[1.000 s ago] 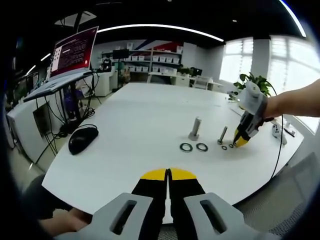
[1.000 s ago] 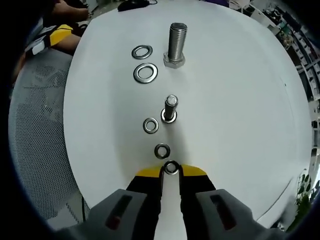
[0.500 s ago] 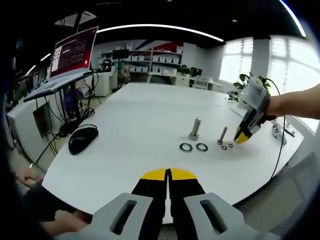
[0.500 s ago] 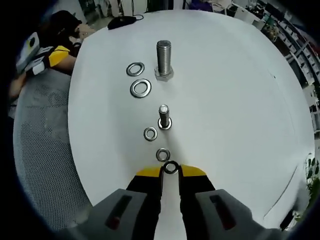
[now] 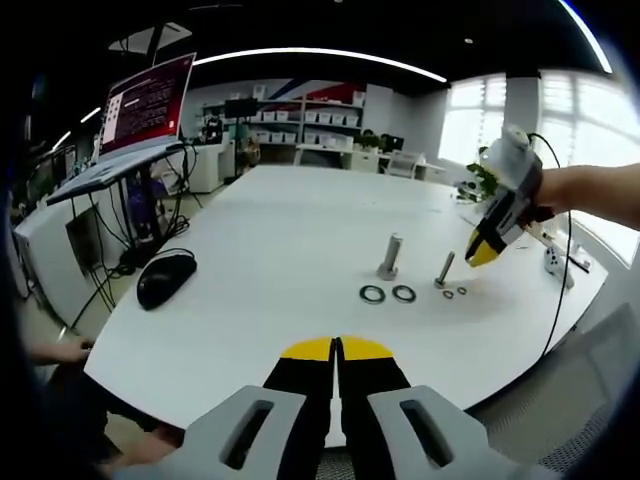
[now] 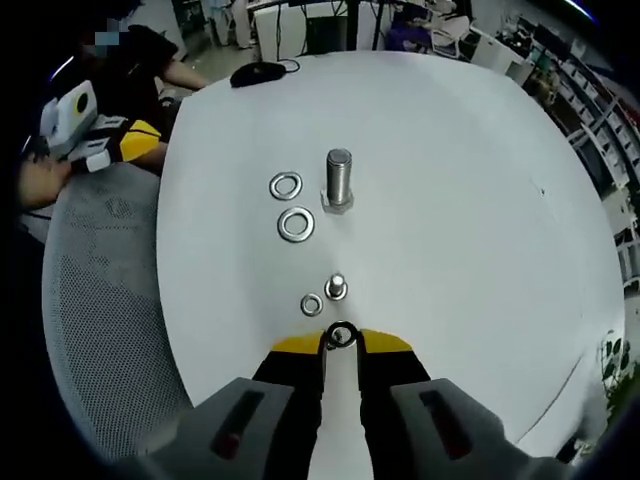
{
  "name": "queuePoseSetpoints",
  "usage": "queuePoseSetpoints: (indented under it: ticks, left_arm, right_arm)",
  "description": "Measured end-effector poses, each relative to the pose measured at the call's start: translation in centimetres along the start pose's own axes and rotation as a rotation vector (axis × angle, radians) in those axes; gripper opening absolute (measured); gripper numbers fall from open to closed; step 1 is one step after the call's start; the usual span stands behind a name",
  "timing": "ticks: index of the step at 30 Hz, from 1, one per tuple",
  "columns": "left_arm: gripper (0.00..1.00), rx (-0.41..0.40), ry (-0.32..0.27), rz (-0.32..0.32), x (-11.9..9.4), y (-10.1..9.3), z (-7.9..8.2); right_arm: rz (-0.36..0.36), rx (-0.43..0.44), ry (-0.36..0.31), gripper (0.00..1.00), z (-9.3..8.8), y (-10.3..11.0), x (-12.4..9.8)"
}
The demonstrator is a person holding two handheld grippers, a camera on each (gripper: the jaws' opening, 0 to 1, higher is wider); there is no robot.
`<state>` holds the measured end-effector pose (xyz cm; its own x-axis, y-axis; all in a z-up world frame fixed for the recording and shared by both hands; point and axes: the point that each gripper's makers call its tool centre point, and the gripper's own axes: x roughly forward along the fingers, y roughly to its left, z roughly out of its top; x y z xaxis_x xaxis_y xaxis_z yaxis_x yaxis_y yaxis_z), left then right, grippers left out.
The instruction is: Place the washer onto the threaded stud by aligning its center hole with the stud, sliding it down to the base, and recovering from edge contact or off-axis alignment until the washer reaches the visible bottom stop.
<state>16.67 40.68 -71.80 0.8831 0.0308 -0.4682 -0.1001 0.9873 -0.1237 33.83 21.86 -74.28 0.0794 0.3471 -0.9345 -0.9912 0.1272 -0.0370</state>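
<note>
With the right gripper (image 6: 341, 340) pinching the small washer (image 6: 341, 336) above the thin stud (image 6: 336, 288), it should level the hole over the tip before lowering; the left gripper (image 5: 336, 349) sits closed, empty.

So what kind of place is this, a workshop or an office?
Likely an office or lab: a large white table with a computer mouse, a laptop on a stand, and shelves of bins behind.

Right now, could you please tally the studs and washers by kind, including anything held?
Upright studs: 2
Large washers: 2
Small washers on the table: 2
Small washer held in the right gripper: 1
Total: 7
</note>
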Motion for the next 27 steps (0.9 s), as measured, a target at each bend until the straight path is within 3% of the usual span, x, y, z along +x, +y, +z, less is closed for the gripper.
queuePoseSetpoints:
  ticks: [12,27]
  left_arm:
    - [0.0,0.001,0.001,-0.001,0.0,-0.1,0.0]
    - [0.0,-0.003,-0.005,-0.002,0.0,-0.1,0.1]
  right_arm:
    - [0.021,-0.052,-0.044,0.14,2.4,0.2,-0.6]
    - [0.023,-0.133,0.008,0.14,2.8,0.2,0.7]
